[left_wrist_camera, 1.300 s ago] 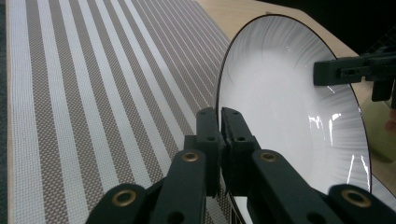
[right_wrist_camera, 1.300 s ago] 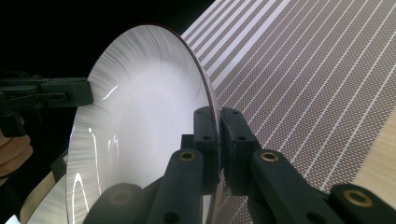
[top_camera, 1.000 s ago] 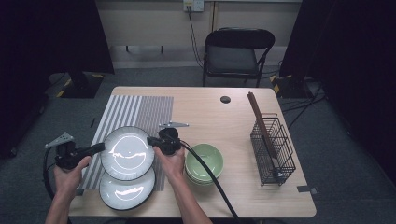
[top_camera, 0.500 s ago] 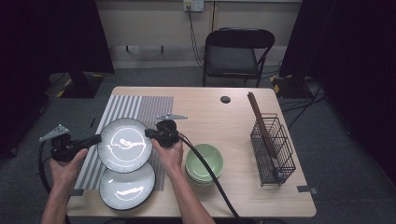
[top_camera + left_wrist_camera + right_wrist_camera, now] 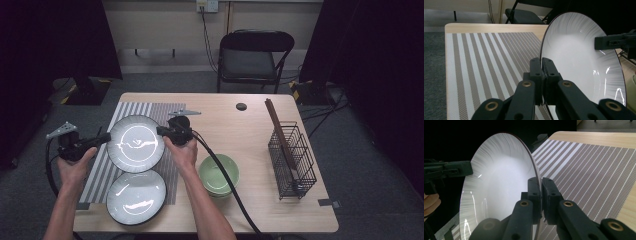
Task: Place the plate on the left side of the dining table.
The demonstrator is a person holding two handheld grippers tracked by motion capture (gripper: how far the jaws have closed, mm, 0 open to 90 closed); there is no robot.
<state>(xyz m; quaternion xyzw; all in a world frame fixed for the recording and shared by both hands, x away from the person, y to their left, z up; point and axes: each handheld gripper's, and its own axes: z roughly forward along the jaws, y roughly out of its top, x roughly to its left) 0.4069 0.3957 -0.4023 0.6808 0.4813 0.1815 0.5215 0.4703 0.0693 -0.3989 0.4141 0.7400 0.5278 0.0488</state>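
Observation:
A white plate with a dark rim (image 5: 136,143) hangs above the striped placemat (image 5: 150,111), held from both sides. My left gripper (image 5: 106,138) is shut on its left rim, and my right gripper (image 5: 161,131) is shut on its right rim. Through the left gripper view the plate (image 5: 579,57) stands on edge between the jaws of my left gripper (image 5: 541,65), with the other gripper (image 5: 615,42) at its far rim. The right gripper view shows my right gripper (image 5: 540,185) clamped on the plate (image 5: 499,185) the same way. A second white plate (image 5: 136,196) lies flat on the mat below.
Green bowls (image 5: 219,174) are stacked right of my right forearm. A black wire rack (image 5: 292,160) with a brown stick stands at the right side of the table (image 5: 250,120). A small dark disc (image 5: 241,106) lies near the far edge, and a chair (image 5: 250,55) stands behind it.
Both grippers have lifted the upper plate off the lower plate and carried it up and toward the far side of the mat. The lower plate is now uncovered.

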